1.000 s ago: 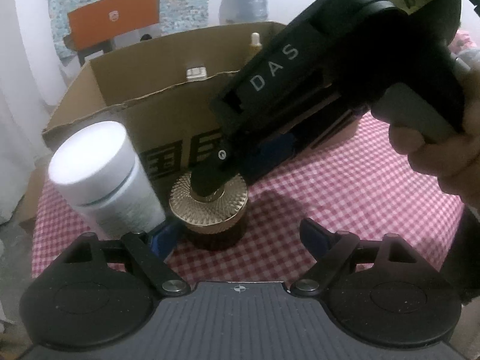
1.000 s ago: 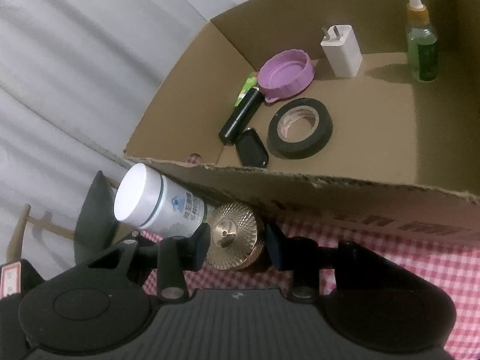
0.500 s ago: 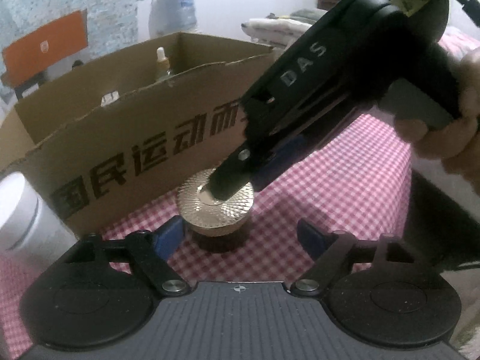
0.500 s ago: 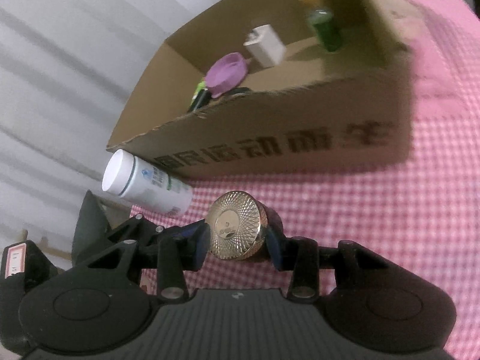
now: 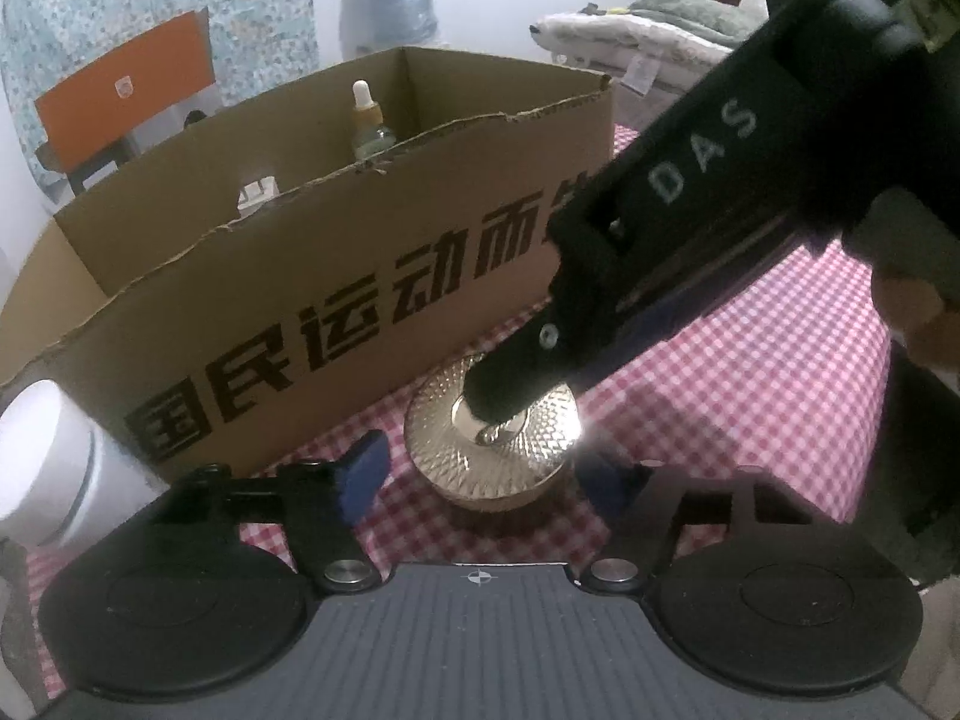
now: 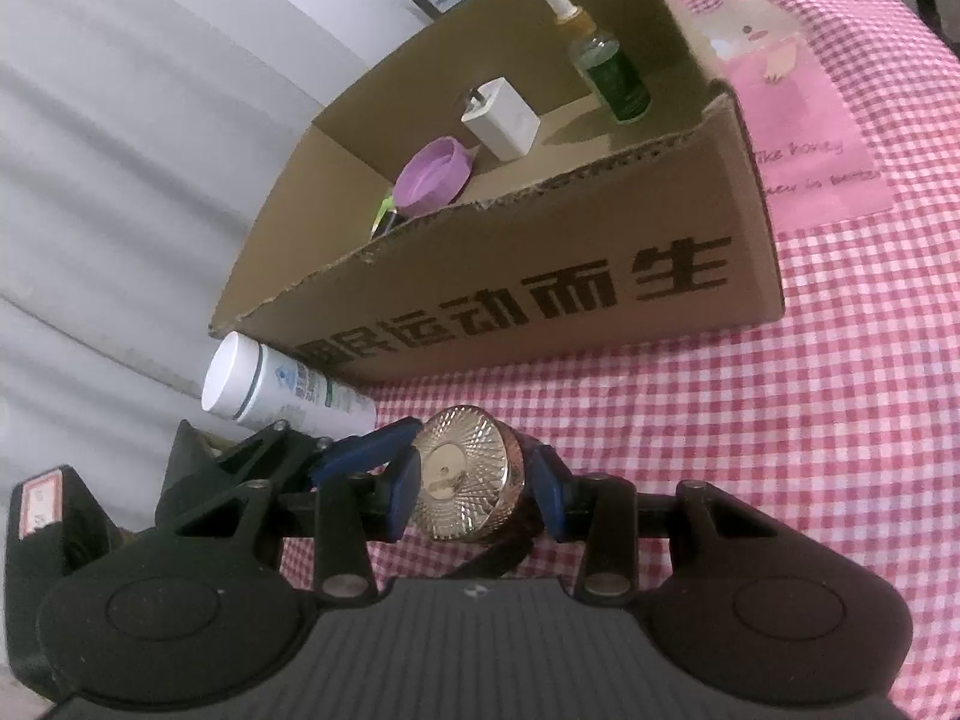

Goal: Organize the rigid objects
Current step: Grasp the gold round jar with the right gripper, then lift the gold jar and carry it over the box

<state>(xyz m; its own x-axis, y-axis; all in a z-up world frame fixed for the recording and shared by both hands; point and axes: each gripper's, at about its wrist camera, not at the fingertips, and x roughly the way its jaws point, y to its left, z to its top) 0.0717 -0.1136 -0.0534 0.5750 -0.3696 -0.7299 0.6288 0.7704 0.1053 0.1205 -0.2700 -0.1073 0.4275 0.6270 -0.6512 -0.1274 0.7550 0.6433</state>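
A dark jar with a gold patterned lid (image 5: 493, 443) stands on the red checked tablecloth in front of the cardboard box (image 5: 336, 276). My right gripper (image 6: 474, 483) is shut on the jar (image 6: 465, 474), a finger on each side of the lid. In the left wrist view the right gripper (image 5: 528, 372) reaches down over the lid from the upper right. My left gripper (image 5: 486, 480) is open, its blue fingertips either side of the jar with gaps showing.
A white plastic bottle (image 6: 270, 387) lies left of the jar by the box (image 6: 540, 276). The box holds a dropper bottle (image 6: 606, 63), a white charger (image 6: 501, 117) and a purple lid (image 6: 435, 174). A pink printed mat (image 6: 798, 120) lies right of the box.
Both grippers and the jar have shifted right along the box front, away from the white bottle. The right gripper stays shut on the jar.
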